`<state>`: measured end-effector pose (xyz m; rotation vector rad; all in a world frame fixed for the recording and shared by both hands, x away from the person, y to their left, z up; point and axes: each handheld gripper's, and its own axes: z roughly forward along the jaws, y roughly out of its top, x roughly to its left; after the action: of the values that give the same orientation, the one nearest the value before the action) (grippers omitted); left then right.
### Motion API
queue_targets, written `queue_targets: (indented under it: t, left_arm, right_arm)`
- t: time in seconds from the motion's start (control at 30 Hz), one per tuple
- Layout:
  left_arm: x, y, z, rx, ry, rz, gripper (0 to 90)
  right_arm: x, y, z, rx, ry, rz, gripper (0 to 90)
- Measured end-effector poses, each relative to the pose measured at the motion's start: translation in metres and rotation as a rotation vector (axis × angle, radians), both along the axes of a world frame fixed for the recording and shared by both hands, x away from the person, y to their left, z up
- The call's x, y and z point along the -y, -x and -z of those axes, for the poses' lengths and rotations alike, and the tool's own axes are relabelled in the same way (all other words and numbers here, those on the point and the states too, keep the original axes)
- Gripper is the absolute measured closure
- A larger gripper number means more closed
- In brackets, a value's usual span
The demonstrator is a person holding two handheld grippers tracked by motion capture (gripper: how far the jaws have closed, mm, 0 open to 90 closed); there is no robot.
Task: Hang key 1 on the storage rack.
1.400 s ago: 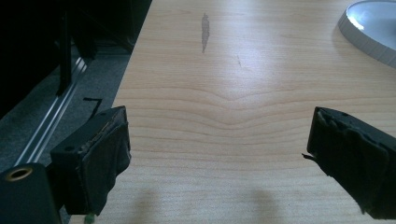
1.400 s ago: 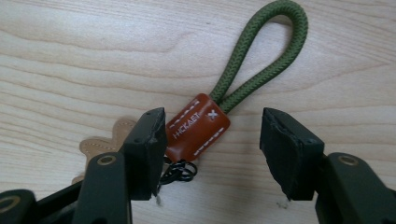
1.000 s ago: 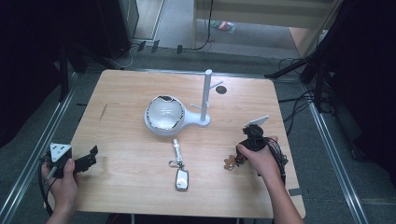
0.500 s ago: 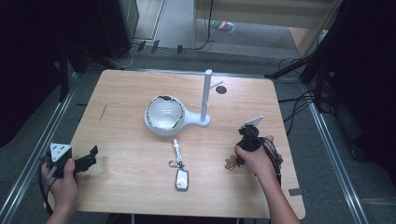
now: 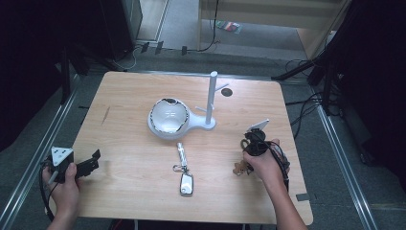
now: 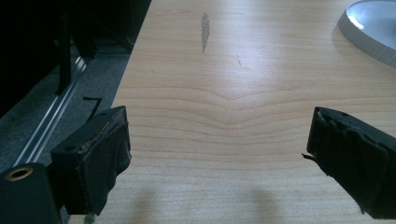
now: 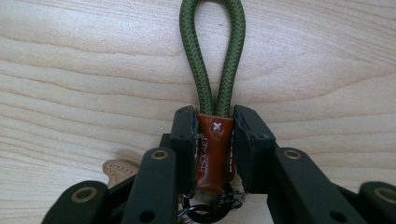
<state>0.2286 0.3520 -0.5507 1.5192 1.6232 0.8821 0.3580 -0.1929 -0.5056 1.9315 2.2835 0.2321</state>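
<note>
Leather tab (image 7: pixel 214 151), right gripper (image 7: pixel 214 140) pressed down, clamping

The surface (image 7: pixel 327 56) is pale wood with a smooth, faintly sheened grain. A braided green cord loop (image 7: pixel 213 51) runs into a glossy stitched brown leather tab (image 7: pixel 214 149). The right tongs (image 7: pixel 214 154) are matt black plastic with brassy rivets; the left tongs (image 6: pixel 219 158) carry rough, worn black pads.

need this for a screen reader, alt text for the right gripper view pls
The right gripper has its two black jaws closed on the brown leather tab of a keychain, its green braided cord loop lying ahead on the light wooden table.
</note>
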Motion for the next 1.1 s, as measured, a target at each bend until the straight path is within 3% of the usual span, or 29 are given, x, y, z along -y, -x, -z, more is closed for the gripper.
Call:
queue_targets:
  t: [0.37, 0.63, 0.67, 0.87, 1.1]
  left_arm:
    - [0.0, 0.0, 0.0, -0.001, 0.0, -0.001, 6.4]
    - [0.0, 0.0, 0.0, -0.003, -0.003, 0.001, 6.5]
    - [0.0, 0.0, 0.0, -0.004, -0.004, 0.001, 6.5]
    - [0.0, 0.0, 0.0, -0.002, -0.001, 0.001, 6.5]
    - [0.0, 0.0, 0.0, -0.001, 0.0, 0.001, 6.5]
  right_arm:
    - [0.002, 0.005, -0.006, 0.048, -0.017, -0.03, 73.0]
    - [-0.001, 0.013, -0.034, 0.181, -0.059, -0.058, 72.9]
    - [-0.001, 0.013, -0.034, 0.181, -0.059, -0.058, 72.9]
    - [-0.004, 0.015, -0.052, 0.3, -0.108, -0.071, 72.9]
    - [-0.009, 0.017, -0.068, 0.393, -0.14, -0.082, 72.9]
